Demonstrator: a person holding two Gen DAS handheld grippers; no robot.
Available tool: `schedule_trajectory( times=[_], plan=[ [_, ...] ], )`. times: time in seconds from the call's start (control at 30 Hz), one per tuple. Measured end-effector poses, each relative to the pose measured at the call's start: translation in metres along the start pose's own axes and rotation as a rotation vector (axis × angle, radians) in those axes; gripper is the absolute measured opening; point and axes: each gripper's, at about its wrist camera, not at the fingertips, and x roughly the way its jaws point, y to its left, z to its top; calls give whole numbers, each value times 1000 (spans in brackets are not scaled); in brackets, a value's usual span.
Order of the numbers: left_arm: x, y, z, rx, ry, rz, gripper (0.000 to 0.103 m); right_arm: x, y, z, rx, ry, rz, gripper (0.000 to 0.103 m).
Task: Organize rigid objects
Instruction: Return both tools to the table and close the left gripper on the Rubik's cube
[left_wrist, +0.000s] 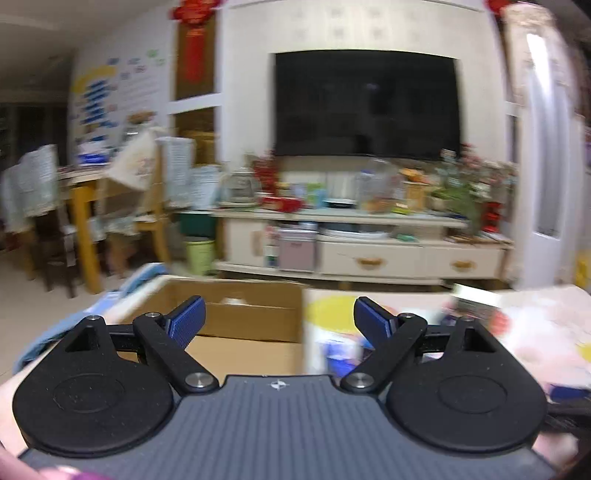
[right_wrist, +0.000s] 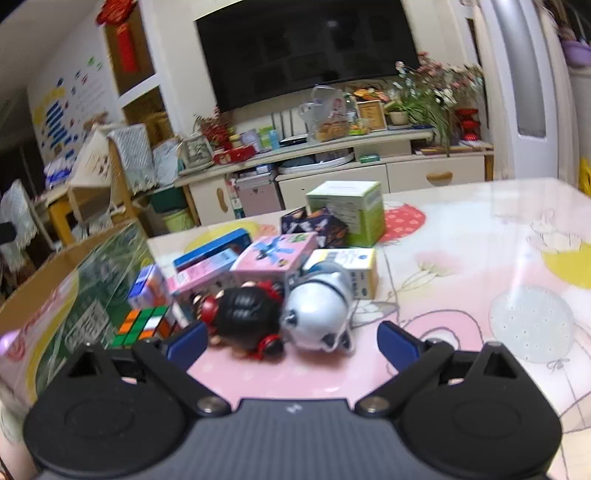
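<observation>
Centrally, a heap of rigid things on the table (right_wrist: 480, 236), a glossy pink sheet printed with balloons and flowers. Nearest: smooth white egg-shaped panda figure (right_wrist: 317, 314) lying on its side, long axis running away from the camera, touching a glossy black-haired doll (right_wrist: 245, 314) with red trim. Left of these, a square cube puzzle (right_wrist: 142, 326) in orange, green and white tiles. Behind, flat cardboard boxes: pink box (right_wrist: 275, 254), blue box (right_wrist: 212, 249), long axes slanting left to right; farther back an upright green carton (right_wrist: 347, 212). Print on all too blurred to read. At far left, an open brown corrugated crate (left_wrist: 251, 325), green print on its outer wall.

Right gripper (right_wrist: 291, 341): ribbed blue pads spread wide, holding nothing, low before the doll and panda. Left gripper (left_wrist: 279, 321): likewise wide apart, empty, above the crate.
</observation>
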Motion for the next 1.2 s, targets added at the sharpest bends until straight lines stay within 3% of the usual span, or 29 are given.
schedule_trajectory(
  times=[0.1,0.2,0.4,0.57,0.97,1.1,1.2],
  plan=[
    [0,-22,-8,20,55,-92,103,9,-11,3,11,4,-16,98],
    [6,-43,-23,28,135,-126,103,17,-20,4,25,23,-19,98],
    [20,-76,-51,92,231,-105,103,30,-31,8,45,56,13,98],
    [42,-84,-67,135,266,-75,103,39,-31,11,31,71,56,98],
    [82,-84,-78,91,352,-11,103,62,-35,18,20,106,108,95],
    [93,-83,-79,81,375,1,99,66,-36,20,14,92,112,91],
    [99,-84,-81,81,417,6,90,71,-37,19,7,105,103,79]
  ],
)
